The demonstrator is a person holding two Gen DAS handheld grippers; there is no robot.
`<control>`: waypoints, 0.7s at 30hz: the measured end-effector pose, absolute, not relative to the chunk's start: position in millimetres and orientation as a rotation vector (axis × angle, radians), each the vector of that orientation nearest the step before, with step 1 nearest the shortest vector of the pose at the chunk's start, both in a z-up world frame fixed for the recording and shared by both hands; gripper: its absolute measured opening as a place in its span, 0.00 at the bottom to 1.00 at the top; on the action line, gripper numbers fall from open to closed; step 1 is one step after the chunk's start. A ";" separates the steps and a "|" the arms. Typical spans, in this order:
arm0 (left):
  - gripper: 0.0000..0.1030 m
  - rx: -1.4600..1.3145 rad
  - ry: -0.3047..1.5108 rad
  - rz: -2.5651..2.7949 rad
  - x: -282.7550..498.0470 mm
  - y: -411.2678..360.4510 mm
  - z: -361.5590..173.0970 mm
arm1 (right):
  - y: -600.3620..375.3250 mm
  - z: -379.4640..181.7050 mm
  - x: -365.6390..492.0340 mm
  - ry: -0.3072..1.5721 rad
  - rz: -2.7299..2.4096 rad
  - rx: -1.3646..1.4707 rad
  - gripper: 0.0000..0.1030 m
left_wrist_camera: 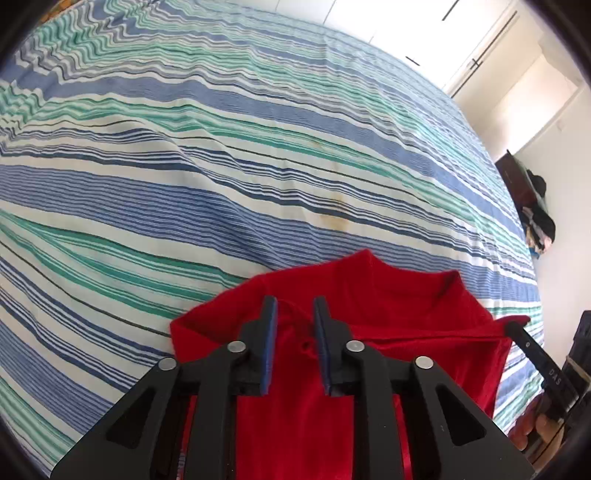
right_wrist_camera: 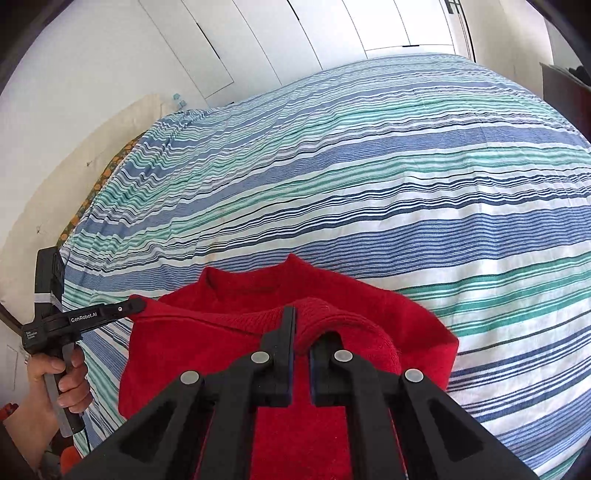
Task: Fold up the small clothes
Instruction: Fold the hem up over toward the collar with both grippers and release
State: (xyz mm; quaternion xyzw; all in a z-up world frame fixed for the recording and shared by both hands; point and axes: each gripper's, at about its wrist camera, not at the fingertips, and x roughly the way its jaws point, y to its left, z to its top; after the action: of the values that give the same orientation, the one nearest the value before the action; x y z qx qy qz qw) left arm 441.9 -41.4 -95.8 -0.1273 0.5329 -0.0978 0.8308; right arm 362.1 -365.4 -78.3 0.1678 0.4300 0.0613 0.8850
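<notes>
A red knit sweater [left_wrist_camera: 388,306] [right_wrist_camera: 229,332] lies at the near edge of the striped bedspread [left_wrist_camera: 258,166] [right_wrist_camera: 406,192], its collar toward the far side. My left gripper [left_wrist_camera: 295,306] stands over the sweater's shoulder with its jaws apart; the blue pads press on nothing and a small pucker of cloth sits below the gap. In the right wrist view its tip [right_wrist_camera: 138,304] touches the sweater's left corner. My right gripper [right_wrist_camera: 304,326] has its jaws nearly together on a fold of the sweater, which drapes over the right finger. In the left wrist view red cloth stretches to its tip [left_wrist_camera: 513,326].
A person's hand [right_wrist_camera: 68,376] [left_wrist_camera: 543,428] holds each gripper handle. White wardrobe doors [right_wrist_camera: 295,33] stand beyond the bed. A dark piece of furniture with clothes piled on it [left_wrist_camera: 535,214] stands at the right wall. A dark crate [left_wrist_camera: 581,343] is near the bed's corner.
</notes>
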 end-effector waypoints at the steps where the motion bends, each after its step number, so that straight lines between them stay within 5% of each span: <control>1: 0.35 -0.279 1.128 -0.183 445.7 -36.1 -96.5 | -369.0 -83.1 366.6 0.897 0.105 0.355 0.17; 2: 0.35 -0.290 1.118 -0.162 447.4 -29.3 -94.8 | -373.0 -86.2 369.1 0.896 0.080 0.360 0.32; 3: 0.35 -0.307 1.104 -0.152 446.1 -22.0 -91.8 | -377.9 -87.7 369.3 0.891 0.072 0.373 0.35; 9: 0.36 -0.281 0.992 -0.299 378.6 -15.0 -66.3 | -374.7 -73.7 332.0 0.855 0.168 0.354 0.35; 12: 0.49 -0.094 1.004 -0.421 332.6 -49.0 -81.7 | -346.5 -76.4 296.1 0.883 0.305 0.278 0.35; 14: 0.55 0.043 1.064 -0.381 322.5 -65.1 -112.6 | -331.8 -92.6 275.4 0.934 0.337 0.219 0.34; 18: 0.53 -0.027 1.113 -0.300 318.4 -48.6 -130.4 | -347.3 -149.1 254.2 1.111 0.212 0.240 0.33; 21: 0.71 -0.083 1.047 -0.296 286.7 -39.3 -100.3 | -356.3 -123.2 226.8 1.001 0.179 0.310 0.34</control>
State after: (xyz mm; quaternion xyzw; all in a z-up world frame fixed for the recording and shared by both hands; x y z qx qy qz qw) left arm 286.7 -39.3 -100.3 -0.0395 0.4980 -0.1407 0.8548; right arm 226.8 -356.3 -123.2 0.1480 0.4774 0.0853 0.8619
